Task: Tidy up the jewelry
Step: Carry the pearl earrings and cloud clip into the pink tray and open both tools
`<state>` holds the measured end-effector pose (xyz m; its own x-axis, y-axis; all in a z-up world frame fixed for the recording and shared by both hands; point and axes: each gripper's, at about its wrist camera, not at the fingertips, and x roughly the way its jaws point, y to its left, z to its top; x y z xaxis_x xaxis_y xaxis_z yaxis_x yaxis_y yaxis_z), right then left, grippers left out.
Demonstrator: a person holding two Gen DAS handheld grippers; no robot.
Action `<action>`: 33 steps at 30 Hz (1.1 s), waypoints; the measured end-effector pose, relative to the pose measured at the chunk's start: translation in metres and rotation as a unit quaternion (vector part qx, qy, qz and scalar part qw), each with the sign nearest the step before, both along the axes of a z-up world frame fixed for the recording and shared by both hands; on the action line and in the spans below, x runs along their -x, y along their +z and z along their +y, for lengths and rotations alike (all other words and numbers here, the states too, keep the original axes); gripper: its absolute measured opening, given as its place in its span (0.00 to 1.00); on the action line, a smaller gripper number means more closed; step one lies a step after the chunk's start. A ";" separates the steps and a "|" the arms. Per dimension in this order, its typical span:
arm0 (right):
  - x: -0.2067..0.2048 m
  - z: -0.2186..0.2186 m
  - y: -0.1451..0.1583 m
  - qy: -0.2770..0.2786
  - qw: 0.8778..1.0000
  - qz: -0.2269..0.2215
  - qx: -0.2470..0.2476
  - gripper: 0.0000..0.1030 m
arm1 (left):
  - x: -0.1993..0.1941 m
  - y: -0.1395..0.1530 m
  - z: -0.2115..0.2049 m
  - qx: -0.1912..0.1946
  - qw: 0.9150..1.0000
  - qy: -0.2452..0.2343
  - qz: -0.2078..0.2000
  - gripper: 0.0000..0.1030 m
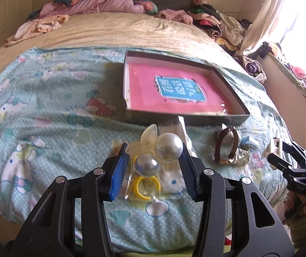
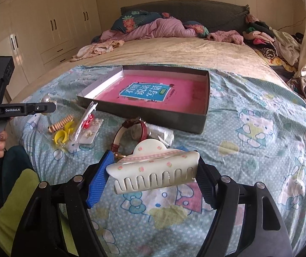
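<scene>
Left claw: we are clamping the left gripper [image 1: 154, 162] on a pearl-and-clear-petal hair ornament [image 1: 159, 147], lifted above the cartoon-cat print bedsheet [image 1: 45, 107].
Writing: we are reading "GenRobot.AI" on the left gripper's black body.
Box: the shallow grey cardboard box [image 2: 131, 112] with a pink book is lying ahead, sheet around its edges open.
Right claw: we are gripping a cream floral plastic claw clip [image 2: 155, 171] in the right gripper [image 2: 153, 175].

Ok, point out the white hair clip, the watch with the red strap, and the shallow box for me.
White hair clip [image 2: 153, 171]: right wrist view, on its flowered body above the teeth.
Watch [image 2: 141, 131]: right wrist view, on the red strap's upright loop.
Shallow box [image 2: 163, 118]: right wrist view, on its grey near wall.
</scene>
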<state>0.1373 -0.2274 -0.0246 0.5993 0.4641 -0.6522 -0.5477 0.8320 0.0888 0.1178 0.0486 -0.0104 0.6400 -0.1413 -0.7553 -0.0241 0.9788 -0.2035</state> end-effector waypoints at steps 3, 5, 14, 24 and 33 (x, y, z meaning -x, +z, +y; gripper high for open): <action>-0.009 0.002 0.013 -0.001 1.000 -0.018 -0.003 0.70 | -0.010 0.008 0.003 -0.005 1.000 0.003 -0.008 0.37; -0.015 0.003 0.022 -0.003 1.000 -0.029 -0.005 0.70 | -0.017 0.012 0.005 -0.005 1.000 0.005 -0.014 0.37; -0.047 0.014 0.049 -0.003 0.997 -0.069 -0.017 0.70 | -0.049 0.024 0.008 -0.004 0.999 0.011 -0.033 0.37; -0.088 0.023 0.064 -0.016 0.996 -0.089 -0.026 0.70 | -0.092 0.021 0.006 -0.001 0.999 0.014 -0.034 0.37; -0.126 0.031 0.045 -0.026 0.998 -0.058 -0.028 0.70 | -0.127 -0.004 -0.005 0.001 1.000 0.006 -0.009 0.37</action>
<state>0.2630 -0.1968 0.0201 0.6934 0.4639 -0.5513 -0.5125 0.8554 0.0752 0.2447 0.0436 -0.0142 0.6557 -0.1343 -0.7430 -0.0319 0.9782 -0.2051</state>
